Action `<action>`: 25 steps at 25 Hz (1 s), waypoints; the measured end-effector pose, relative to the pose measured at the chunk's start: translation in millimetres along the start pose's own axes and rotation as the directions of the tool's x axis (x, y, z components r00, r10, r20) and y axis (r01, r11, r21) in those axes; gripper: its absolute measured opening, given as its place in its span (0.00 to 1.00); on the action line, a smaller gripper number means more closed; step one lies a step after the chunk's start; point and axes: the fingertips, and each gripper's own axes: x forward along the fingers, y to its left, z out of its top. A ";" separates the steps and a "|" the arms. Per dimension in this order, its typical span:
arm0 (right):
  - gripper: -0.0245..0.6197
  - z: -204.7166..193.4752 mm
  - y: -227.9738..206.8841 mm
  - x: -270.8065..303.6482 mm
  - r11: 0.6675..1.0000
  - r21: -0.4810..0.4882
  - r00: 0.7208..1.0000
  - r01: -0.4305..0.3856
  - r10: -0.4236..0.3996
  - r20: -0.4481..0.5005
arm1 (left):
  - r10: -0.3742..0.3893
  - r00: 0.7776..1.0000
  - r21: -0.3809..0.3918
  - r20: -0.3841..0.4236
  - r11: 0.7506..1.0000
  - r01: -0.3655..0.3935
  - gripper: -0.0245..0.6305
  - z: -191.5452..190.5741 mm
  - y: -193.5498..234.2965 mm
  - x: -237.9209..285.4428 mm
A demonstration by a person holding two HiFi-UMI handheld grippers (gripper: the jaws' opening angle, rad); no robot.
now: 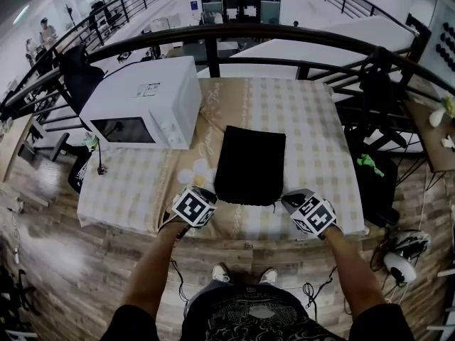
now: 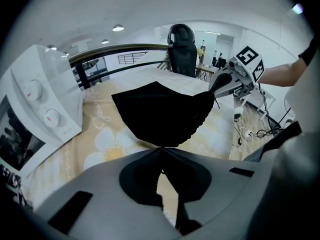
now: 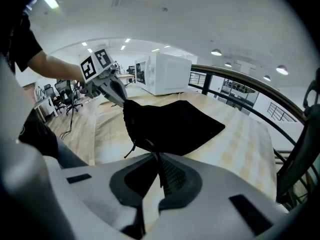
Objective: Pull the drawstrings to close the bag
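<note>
A black drawstring bag (image 1: 250, 163) lies on the checked tablecloth, its mouth towards me. In the head view my left gripper (image 1: 212, 199) is at the mouth's left corner and my right gripper (image 1: 286, 199) at its right corner. In the left gripper view the jaws (image 2: 161, 148) are shut on the drawstring at the tip of the gathered bag (image 2: 160, 111), which is lifted a little. The right gripper's jaws (image 3: 152, 154) are shut on the drawstring at the other corner of the bag (image 3: 175, 124). A loose cord end (image 3: 131, 149) hangs beside them.
A white microwave (image 1: 146, 105) stands on the table (image 1: 306, 119) left of the bag. A dark railing (image 1: 213, 34) runs behind the table. An office chair (image 2: 181, 49) stands at the far side. Cables and a fan (image 1: 402, 258) lie on the wooden floor at the right.
</note>
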 end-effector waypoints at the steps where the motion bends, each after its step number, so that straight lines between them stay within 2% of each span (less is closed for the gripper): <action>1: 0.07 4.1 -2.1 -3.2 1.000 0.017 1.000 0.002 -0.002 0.012 | 0.007 1.000 -0.006 0.014 1.000 -0.007 0.07 3.7 2.1 -3.2; 10: 0.07 50.5 -32.9 -35.3 0.988 0.118 0.983 0.097 -0.113 0.146 | 0.078 0.986 -0.088 0.151 0.994 -0.065 0.07 42.1 23.4 -36.1; 16: 0.07 88.7 -50.0 -61.4 0.974 0.178 0.954 0.144 -0.184 0.235 | 0.131 0.957 -0.127 0.259 0.987 -0.101 0.07 76.0 37.3 -67.7; 25: 0.07 125.3 -67.5 -89.2 0.959 0.209 0.920 0.192 -0.250 0.301 | 0.206 0.905 -0.163 0.373 0.974 -0.154 0.07 116.7 46.0 -107.0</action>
